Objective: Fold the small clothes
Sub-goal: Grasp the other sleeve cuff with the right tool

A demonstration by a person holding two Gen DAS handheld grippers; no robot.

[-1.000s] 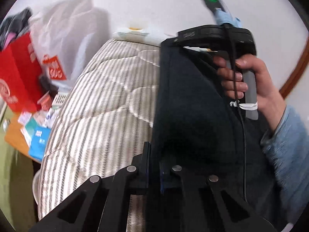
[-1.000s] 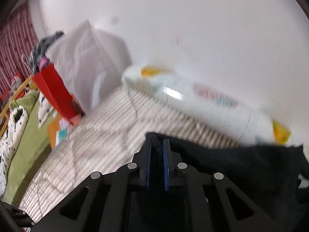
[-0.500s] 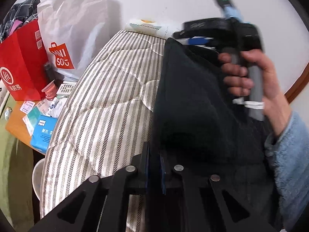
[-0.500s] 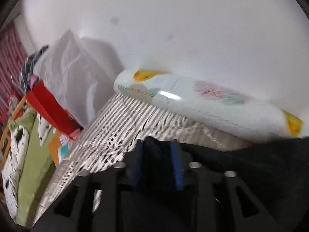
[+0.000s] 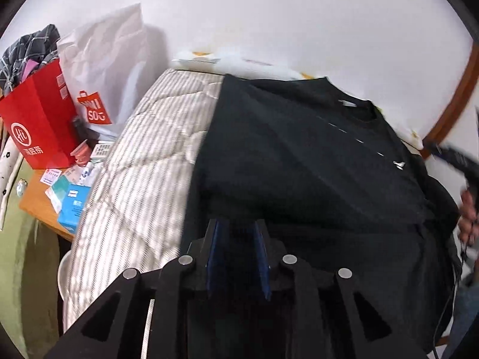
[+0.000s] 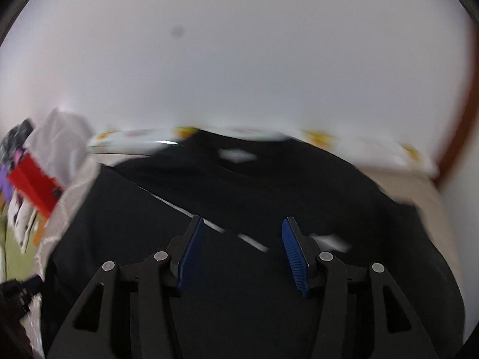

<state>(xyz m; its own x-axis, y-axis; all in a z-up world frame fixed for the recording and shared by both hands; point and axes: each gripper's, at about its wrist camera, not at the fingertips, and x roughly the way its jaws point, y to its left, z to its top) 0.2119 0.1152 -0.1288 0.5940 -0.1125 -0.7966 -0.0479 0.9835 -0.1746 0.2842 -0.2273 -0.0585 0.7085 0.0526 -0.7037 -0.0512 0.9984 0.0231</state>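
first fold is down: black shirt (image 5: 299, 155) lies ahead of my left gripper (image 5: 238, 251) and right gripper (image 6: 242, 251), both opening, nothing between them; more folds remain.

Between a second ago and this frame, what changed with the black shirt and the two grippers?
Both grippers let go. The left gripper and right gripper, each shut on the black shirt before, are now opening with fingers clear of the cloth. The shirt, held up between them earlier, now lies folded on the striped mattress. The right gripper swung away to the right. The red bag and white bag stayed put.
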